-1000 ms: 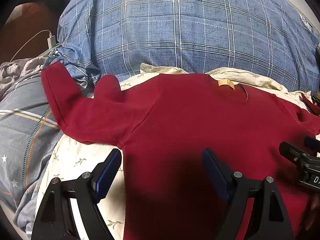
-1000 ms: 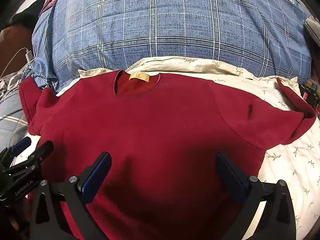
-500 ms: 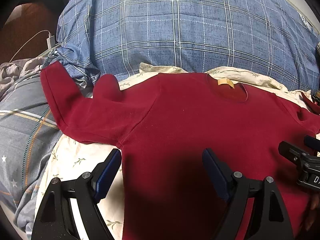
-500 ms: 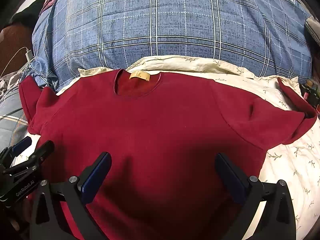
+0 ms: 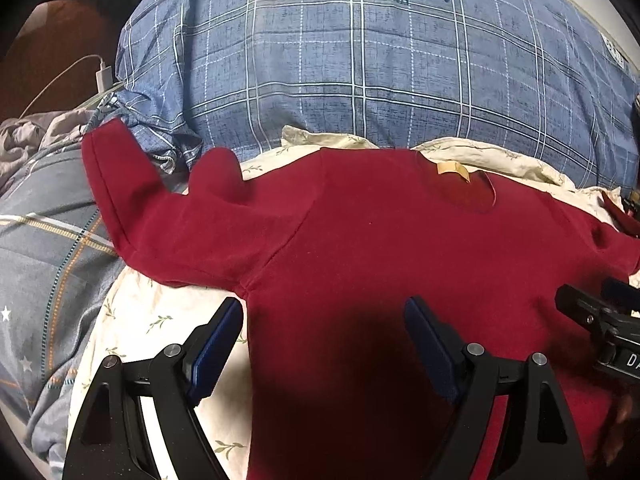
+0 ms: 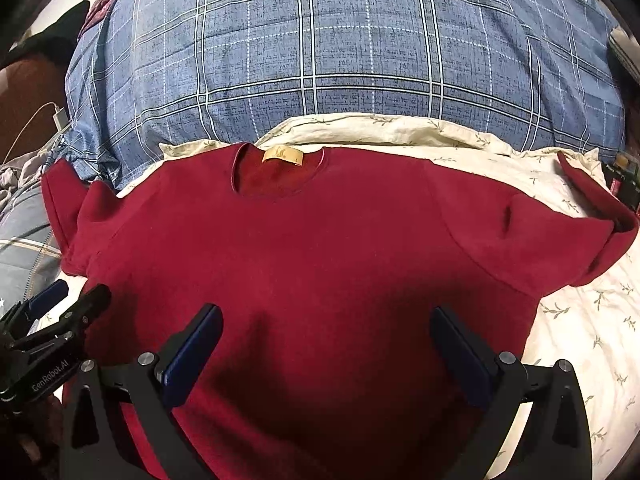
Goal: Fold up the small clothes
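both claws, left claw [image 5: 324,344] and right claw [image 6: 326,346], hang spread over the shirt [image 6: 300,260]; each should pinch a sleeve edge cleanly.

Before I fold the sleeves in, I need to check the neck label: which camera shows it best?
The right wrist view: the tan neck label sits near centre, facing the camera, inside the collar of the red shirt. The left wrist view shows the same label off to the right, skewed and partly creased.

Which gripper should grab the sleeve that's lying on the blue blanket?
Probably the left gripper. Its open fingers sit near that sleeve of the red shirt, while the right gripper hangs over the shirt's middle.
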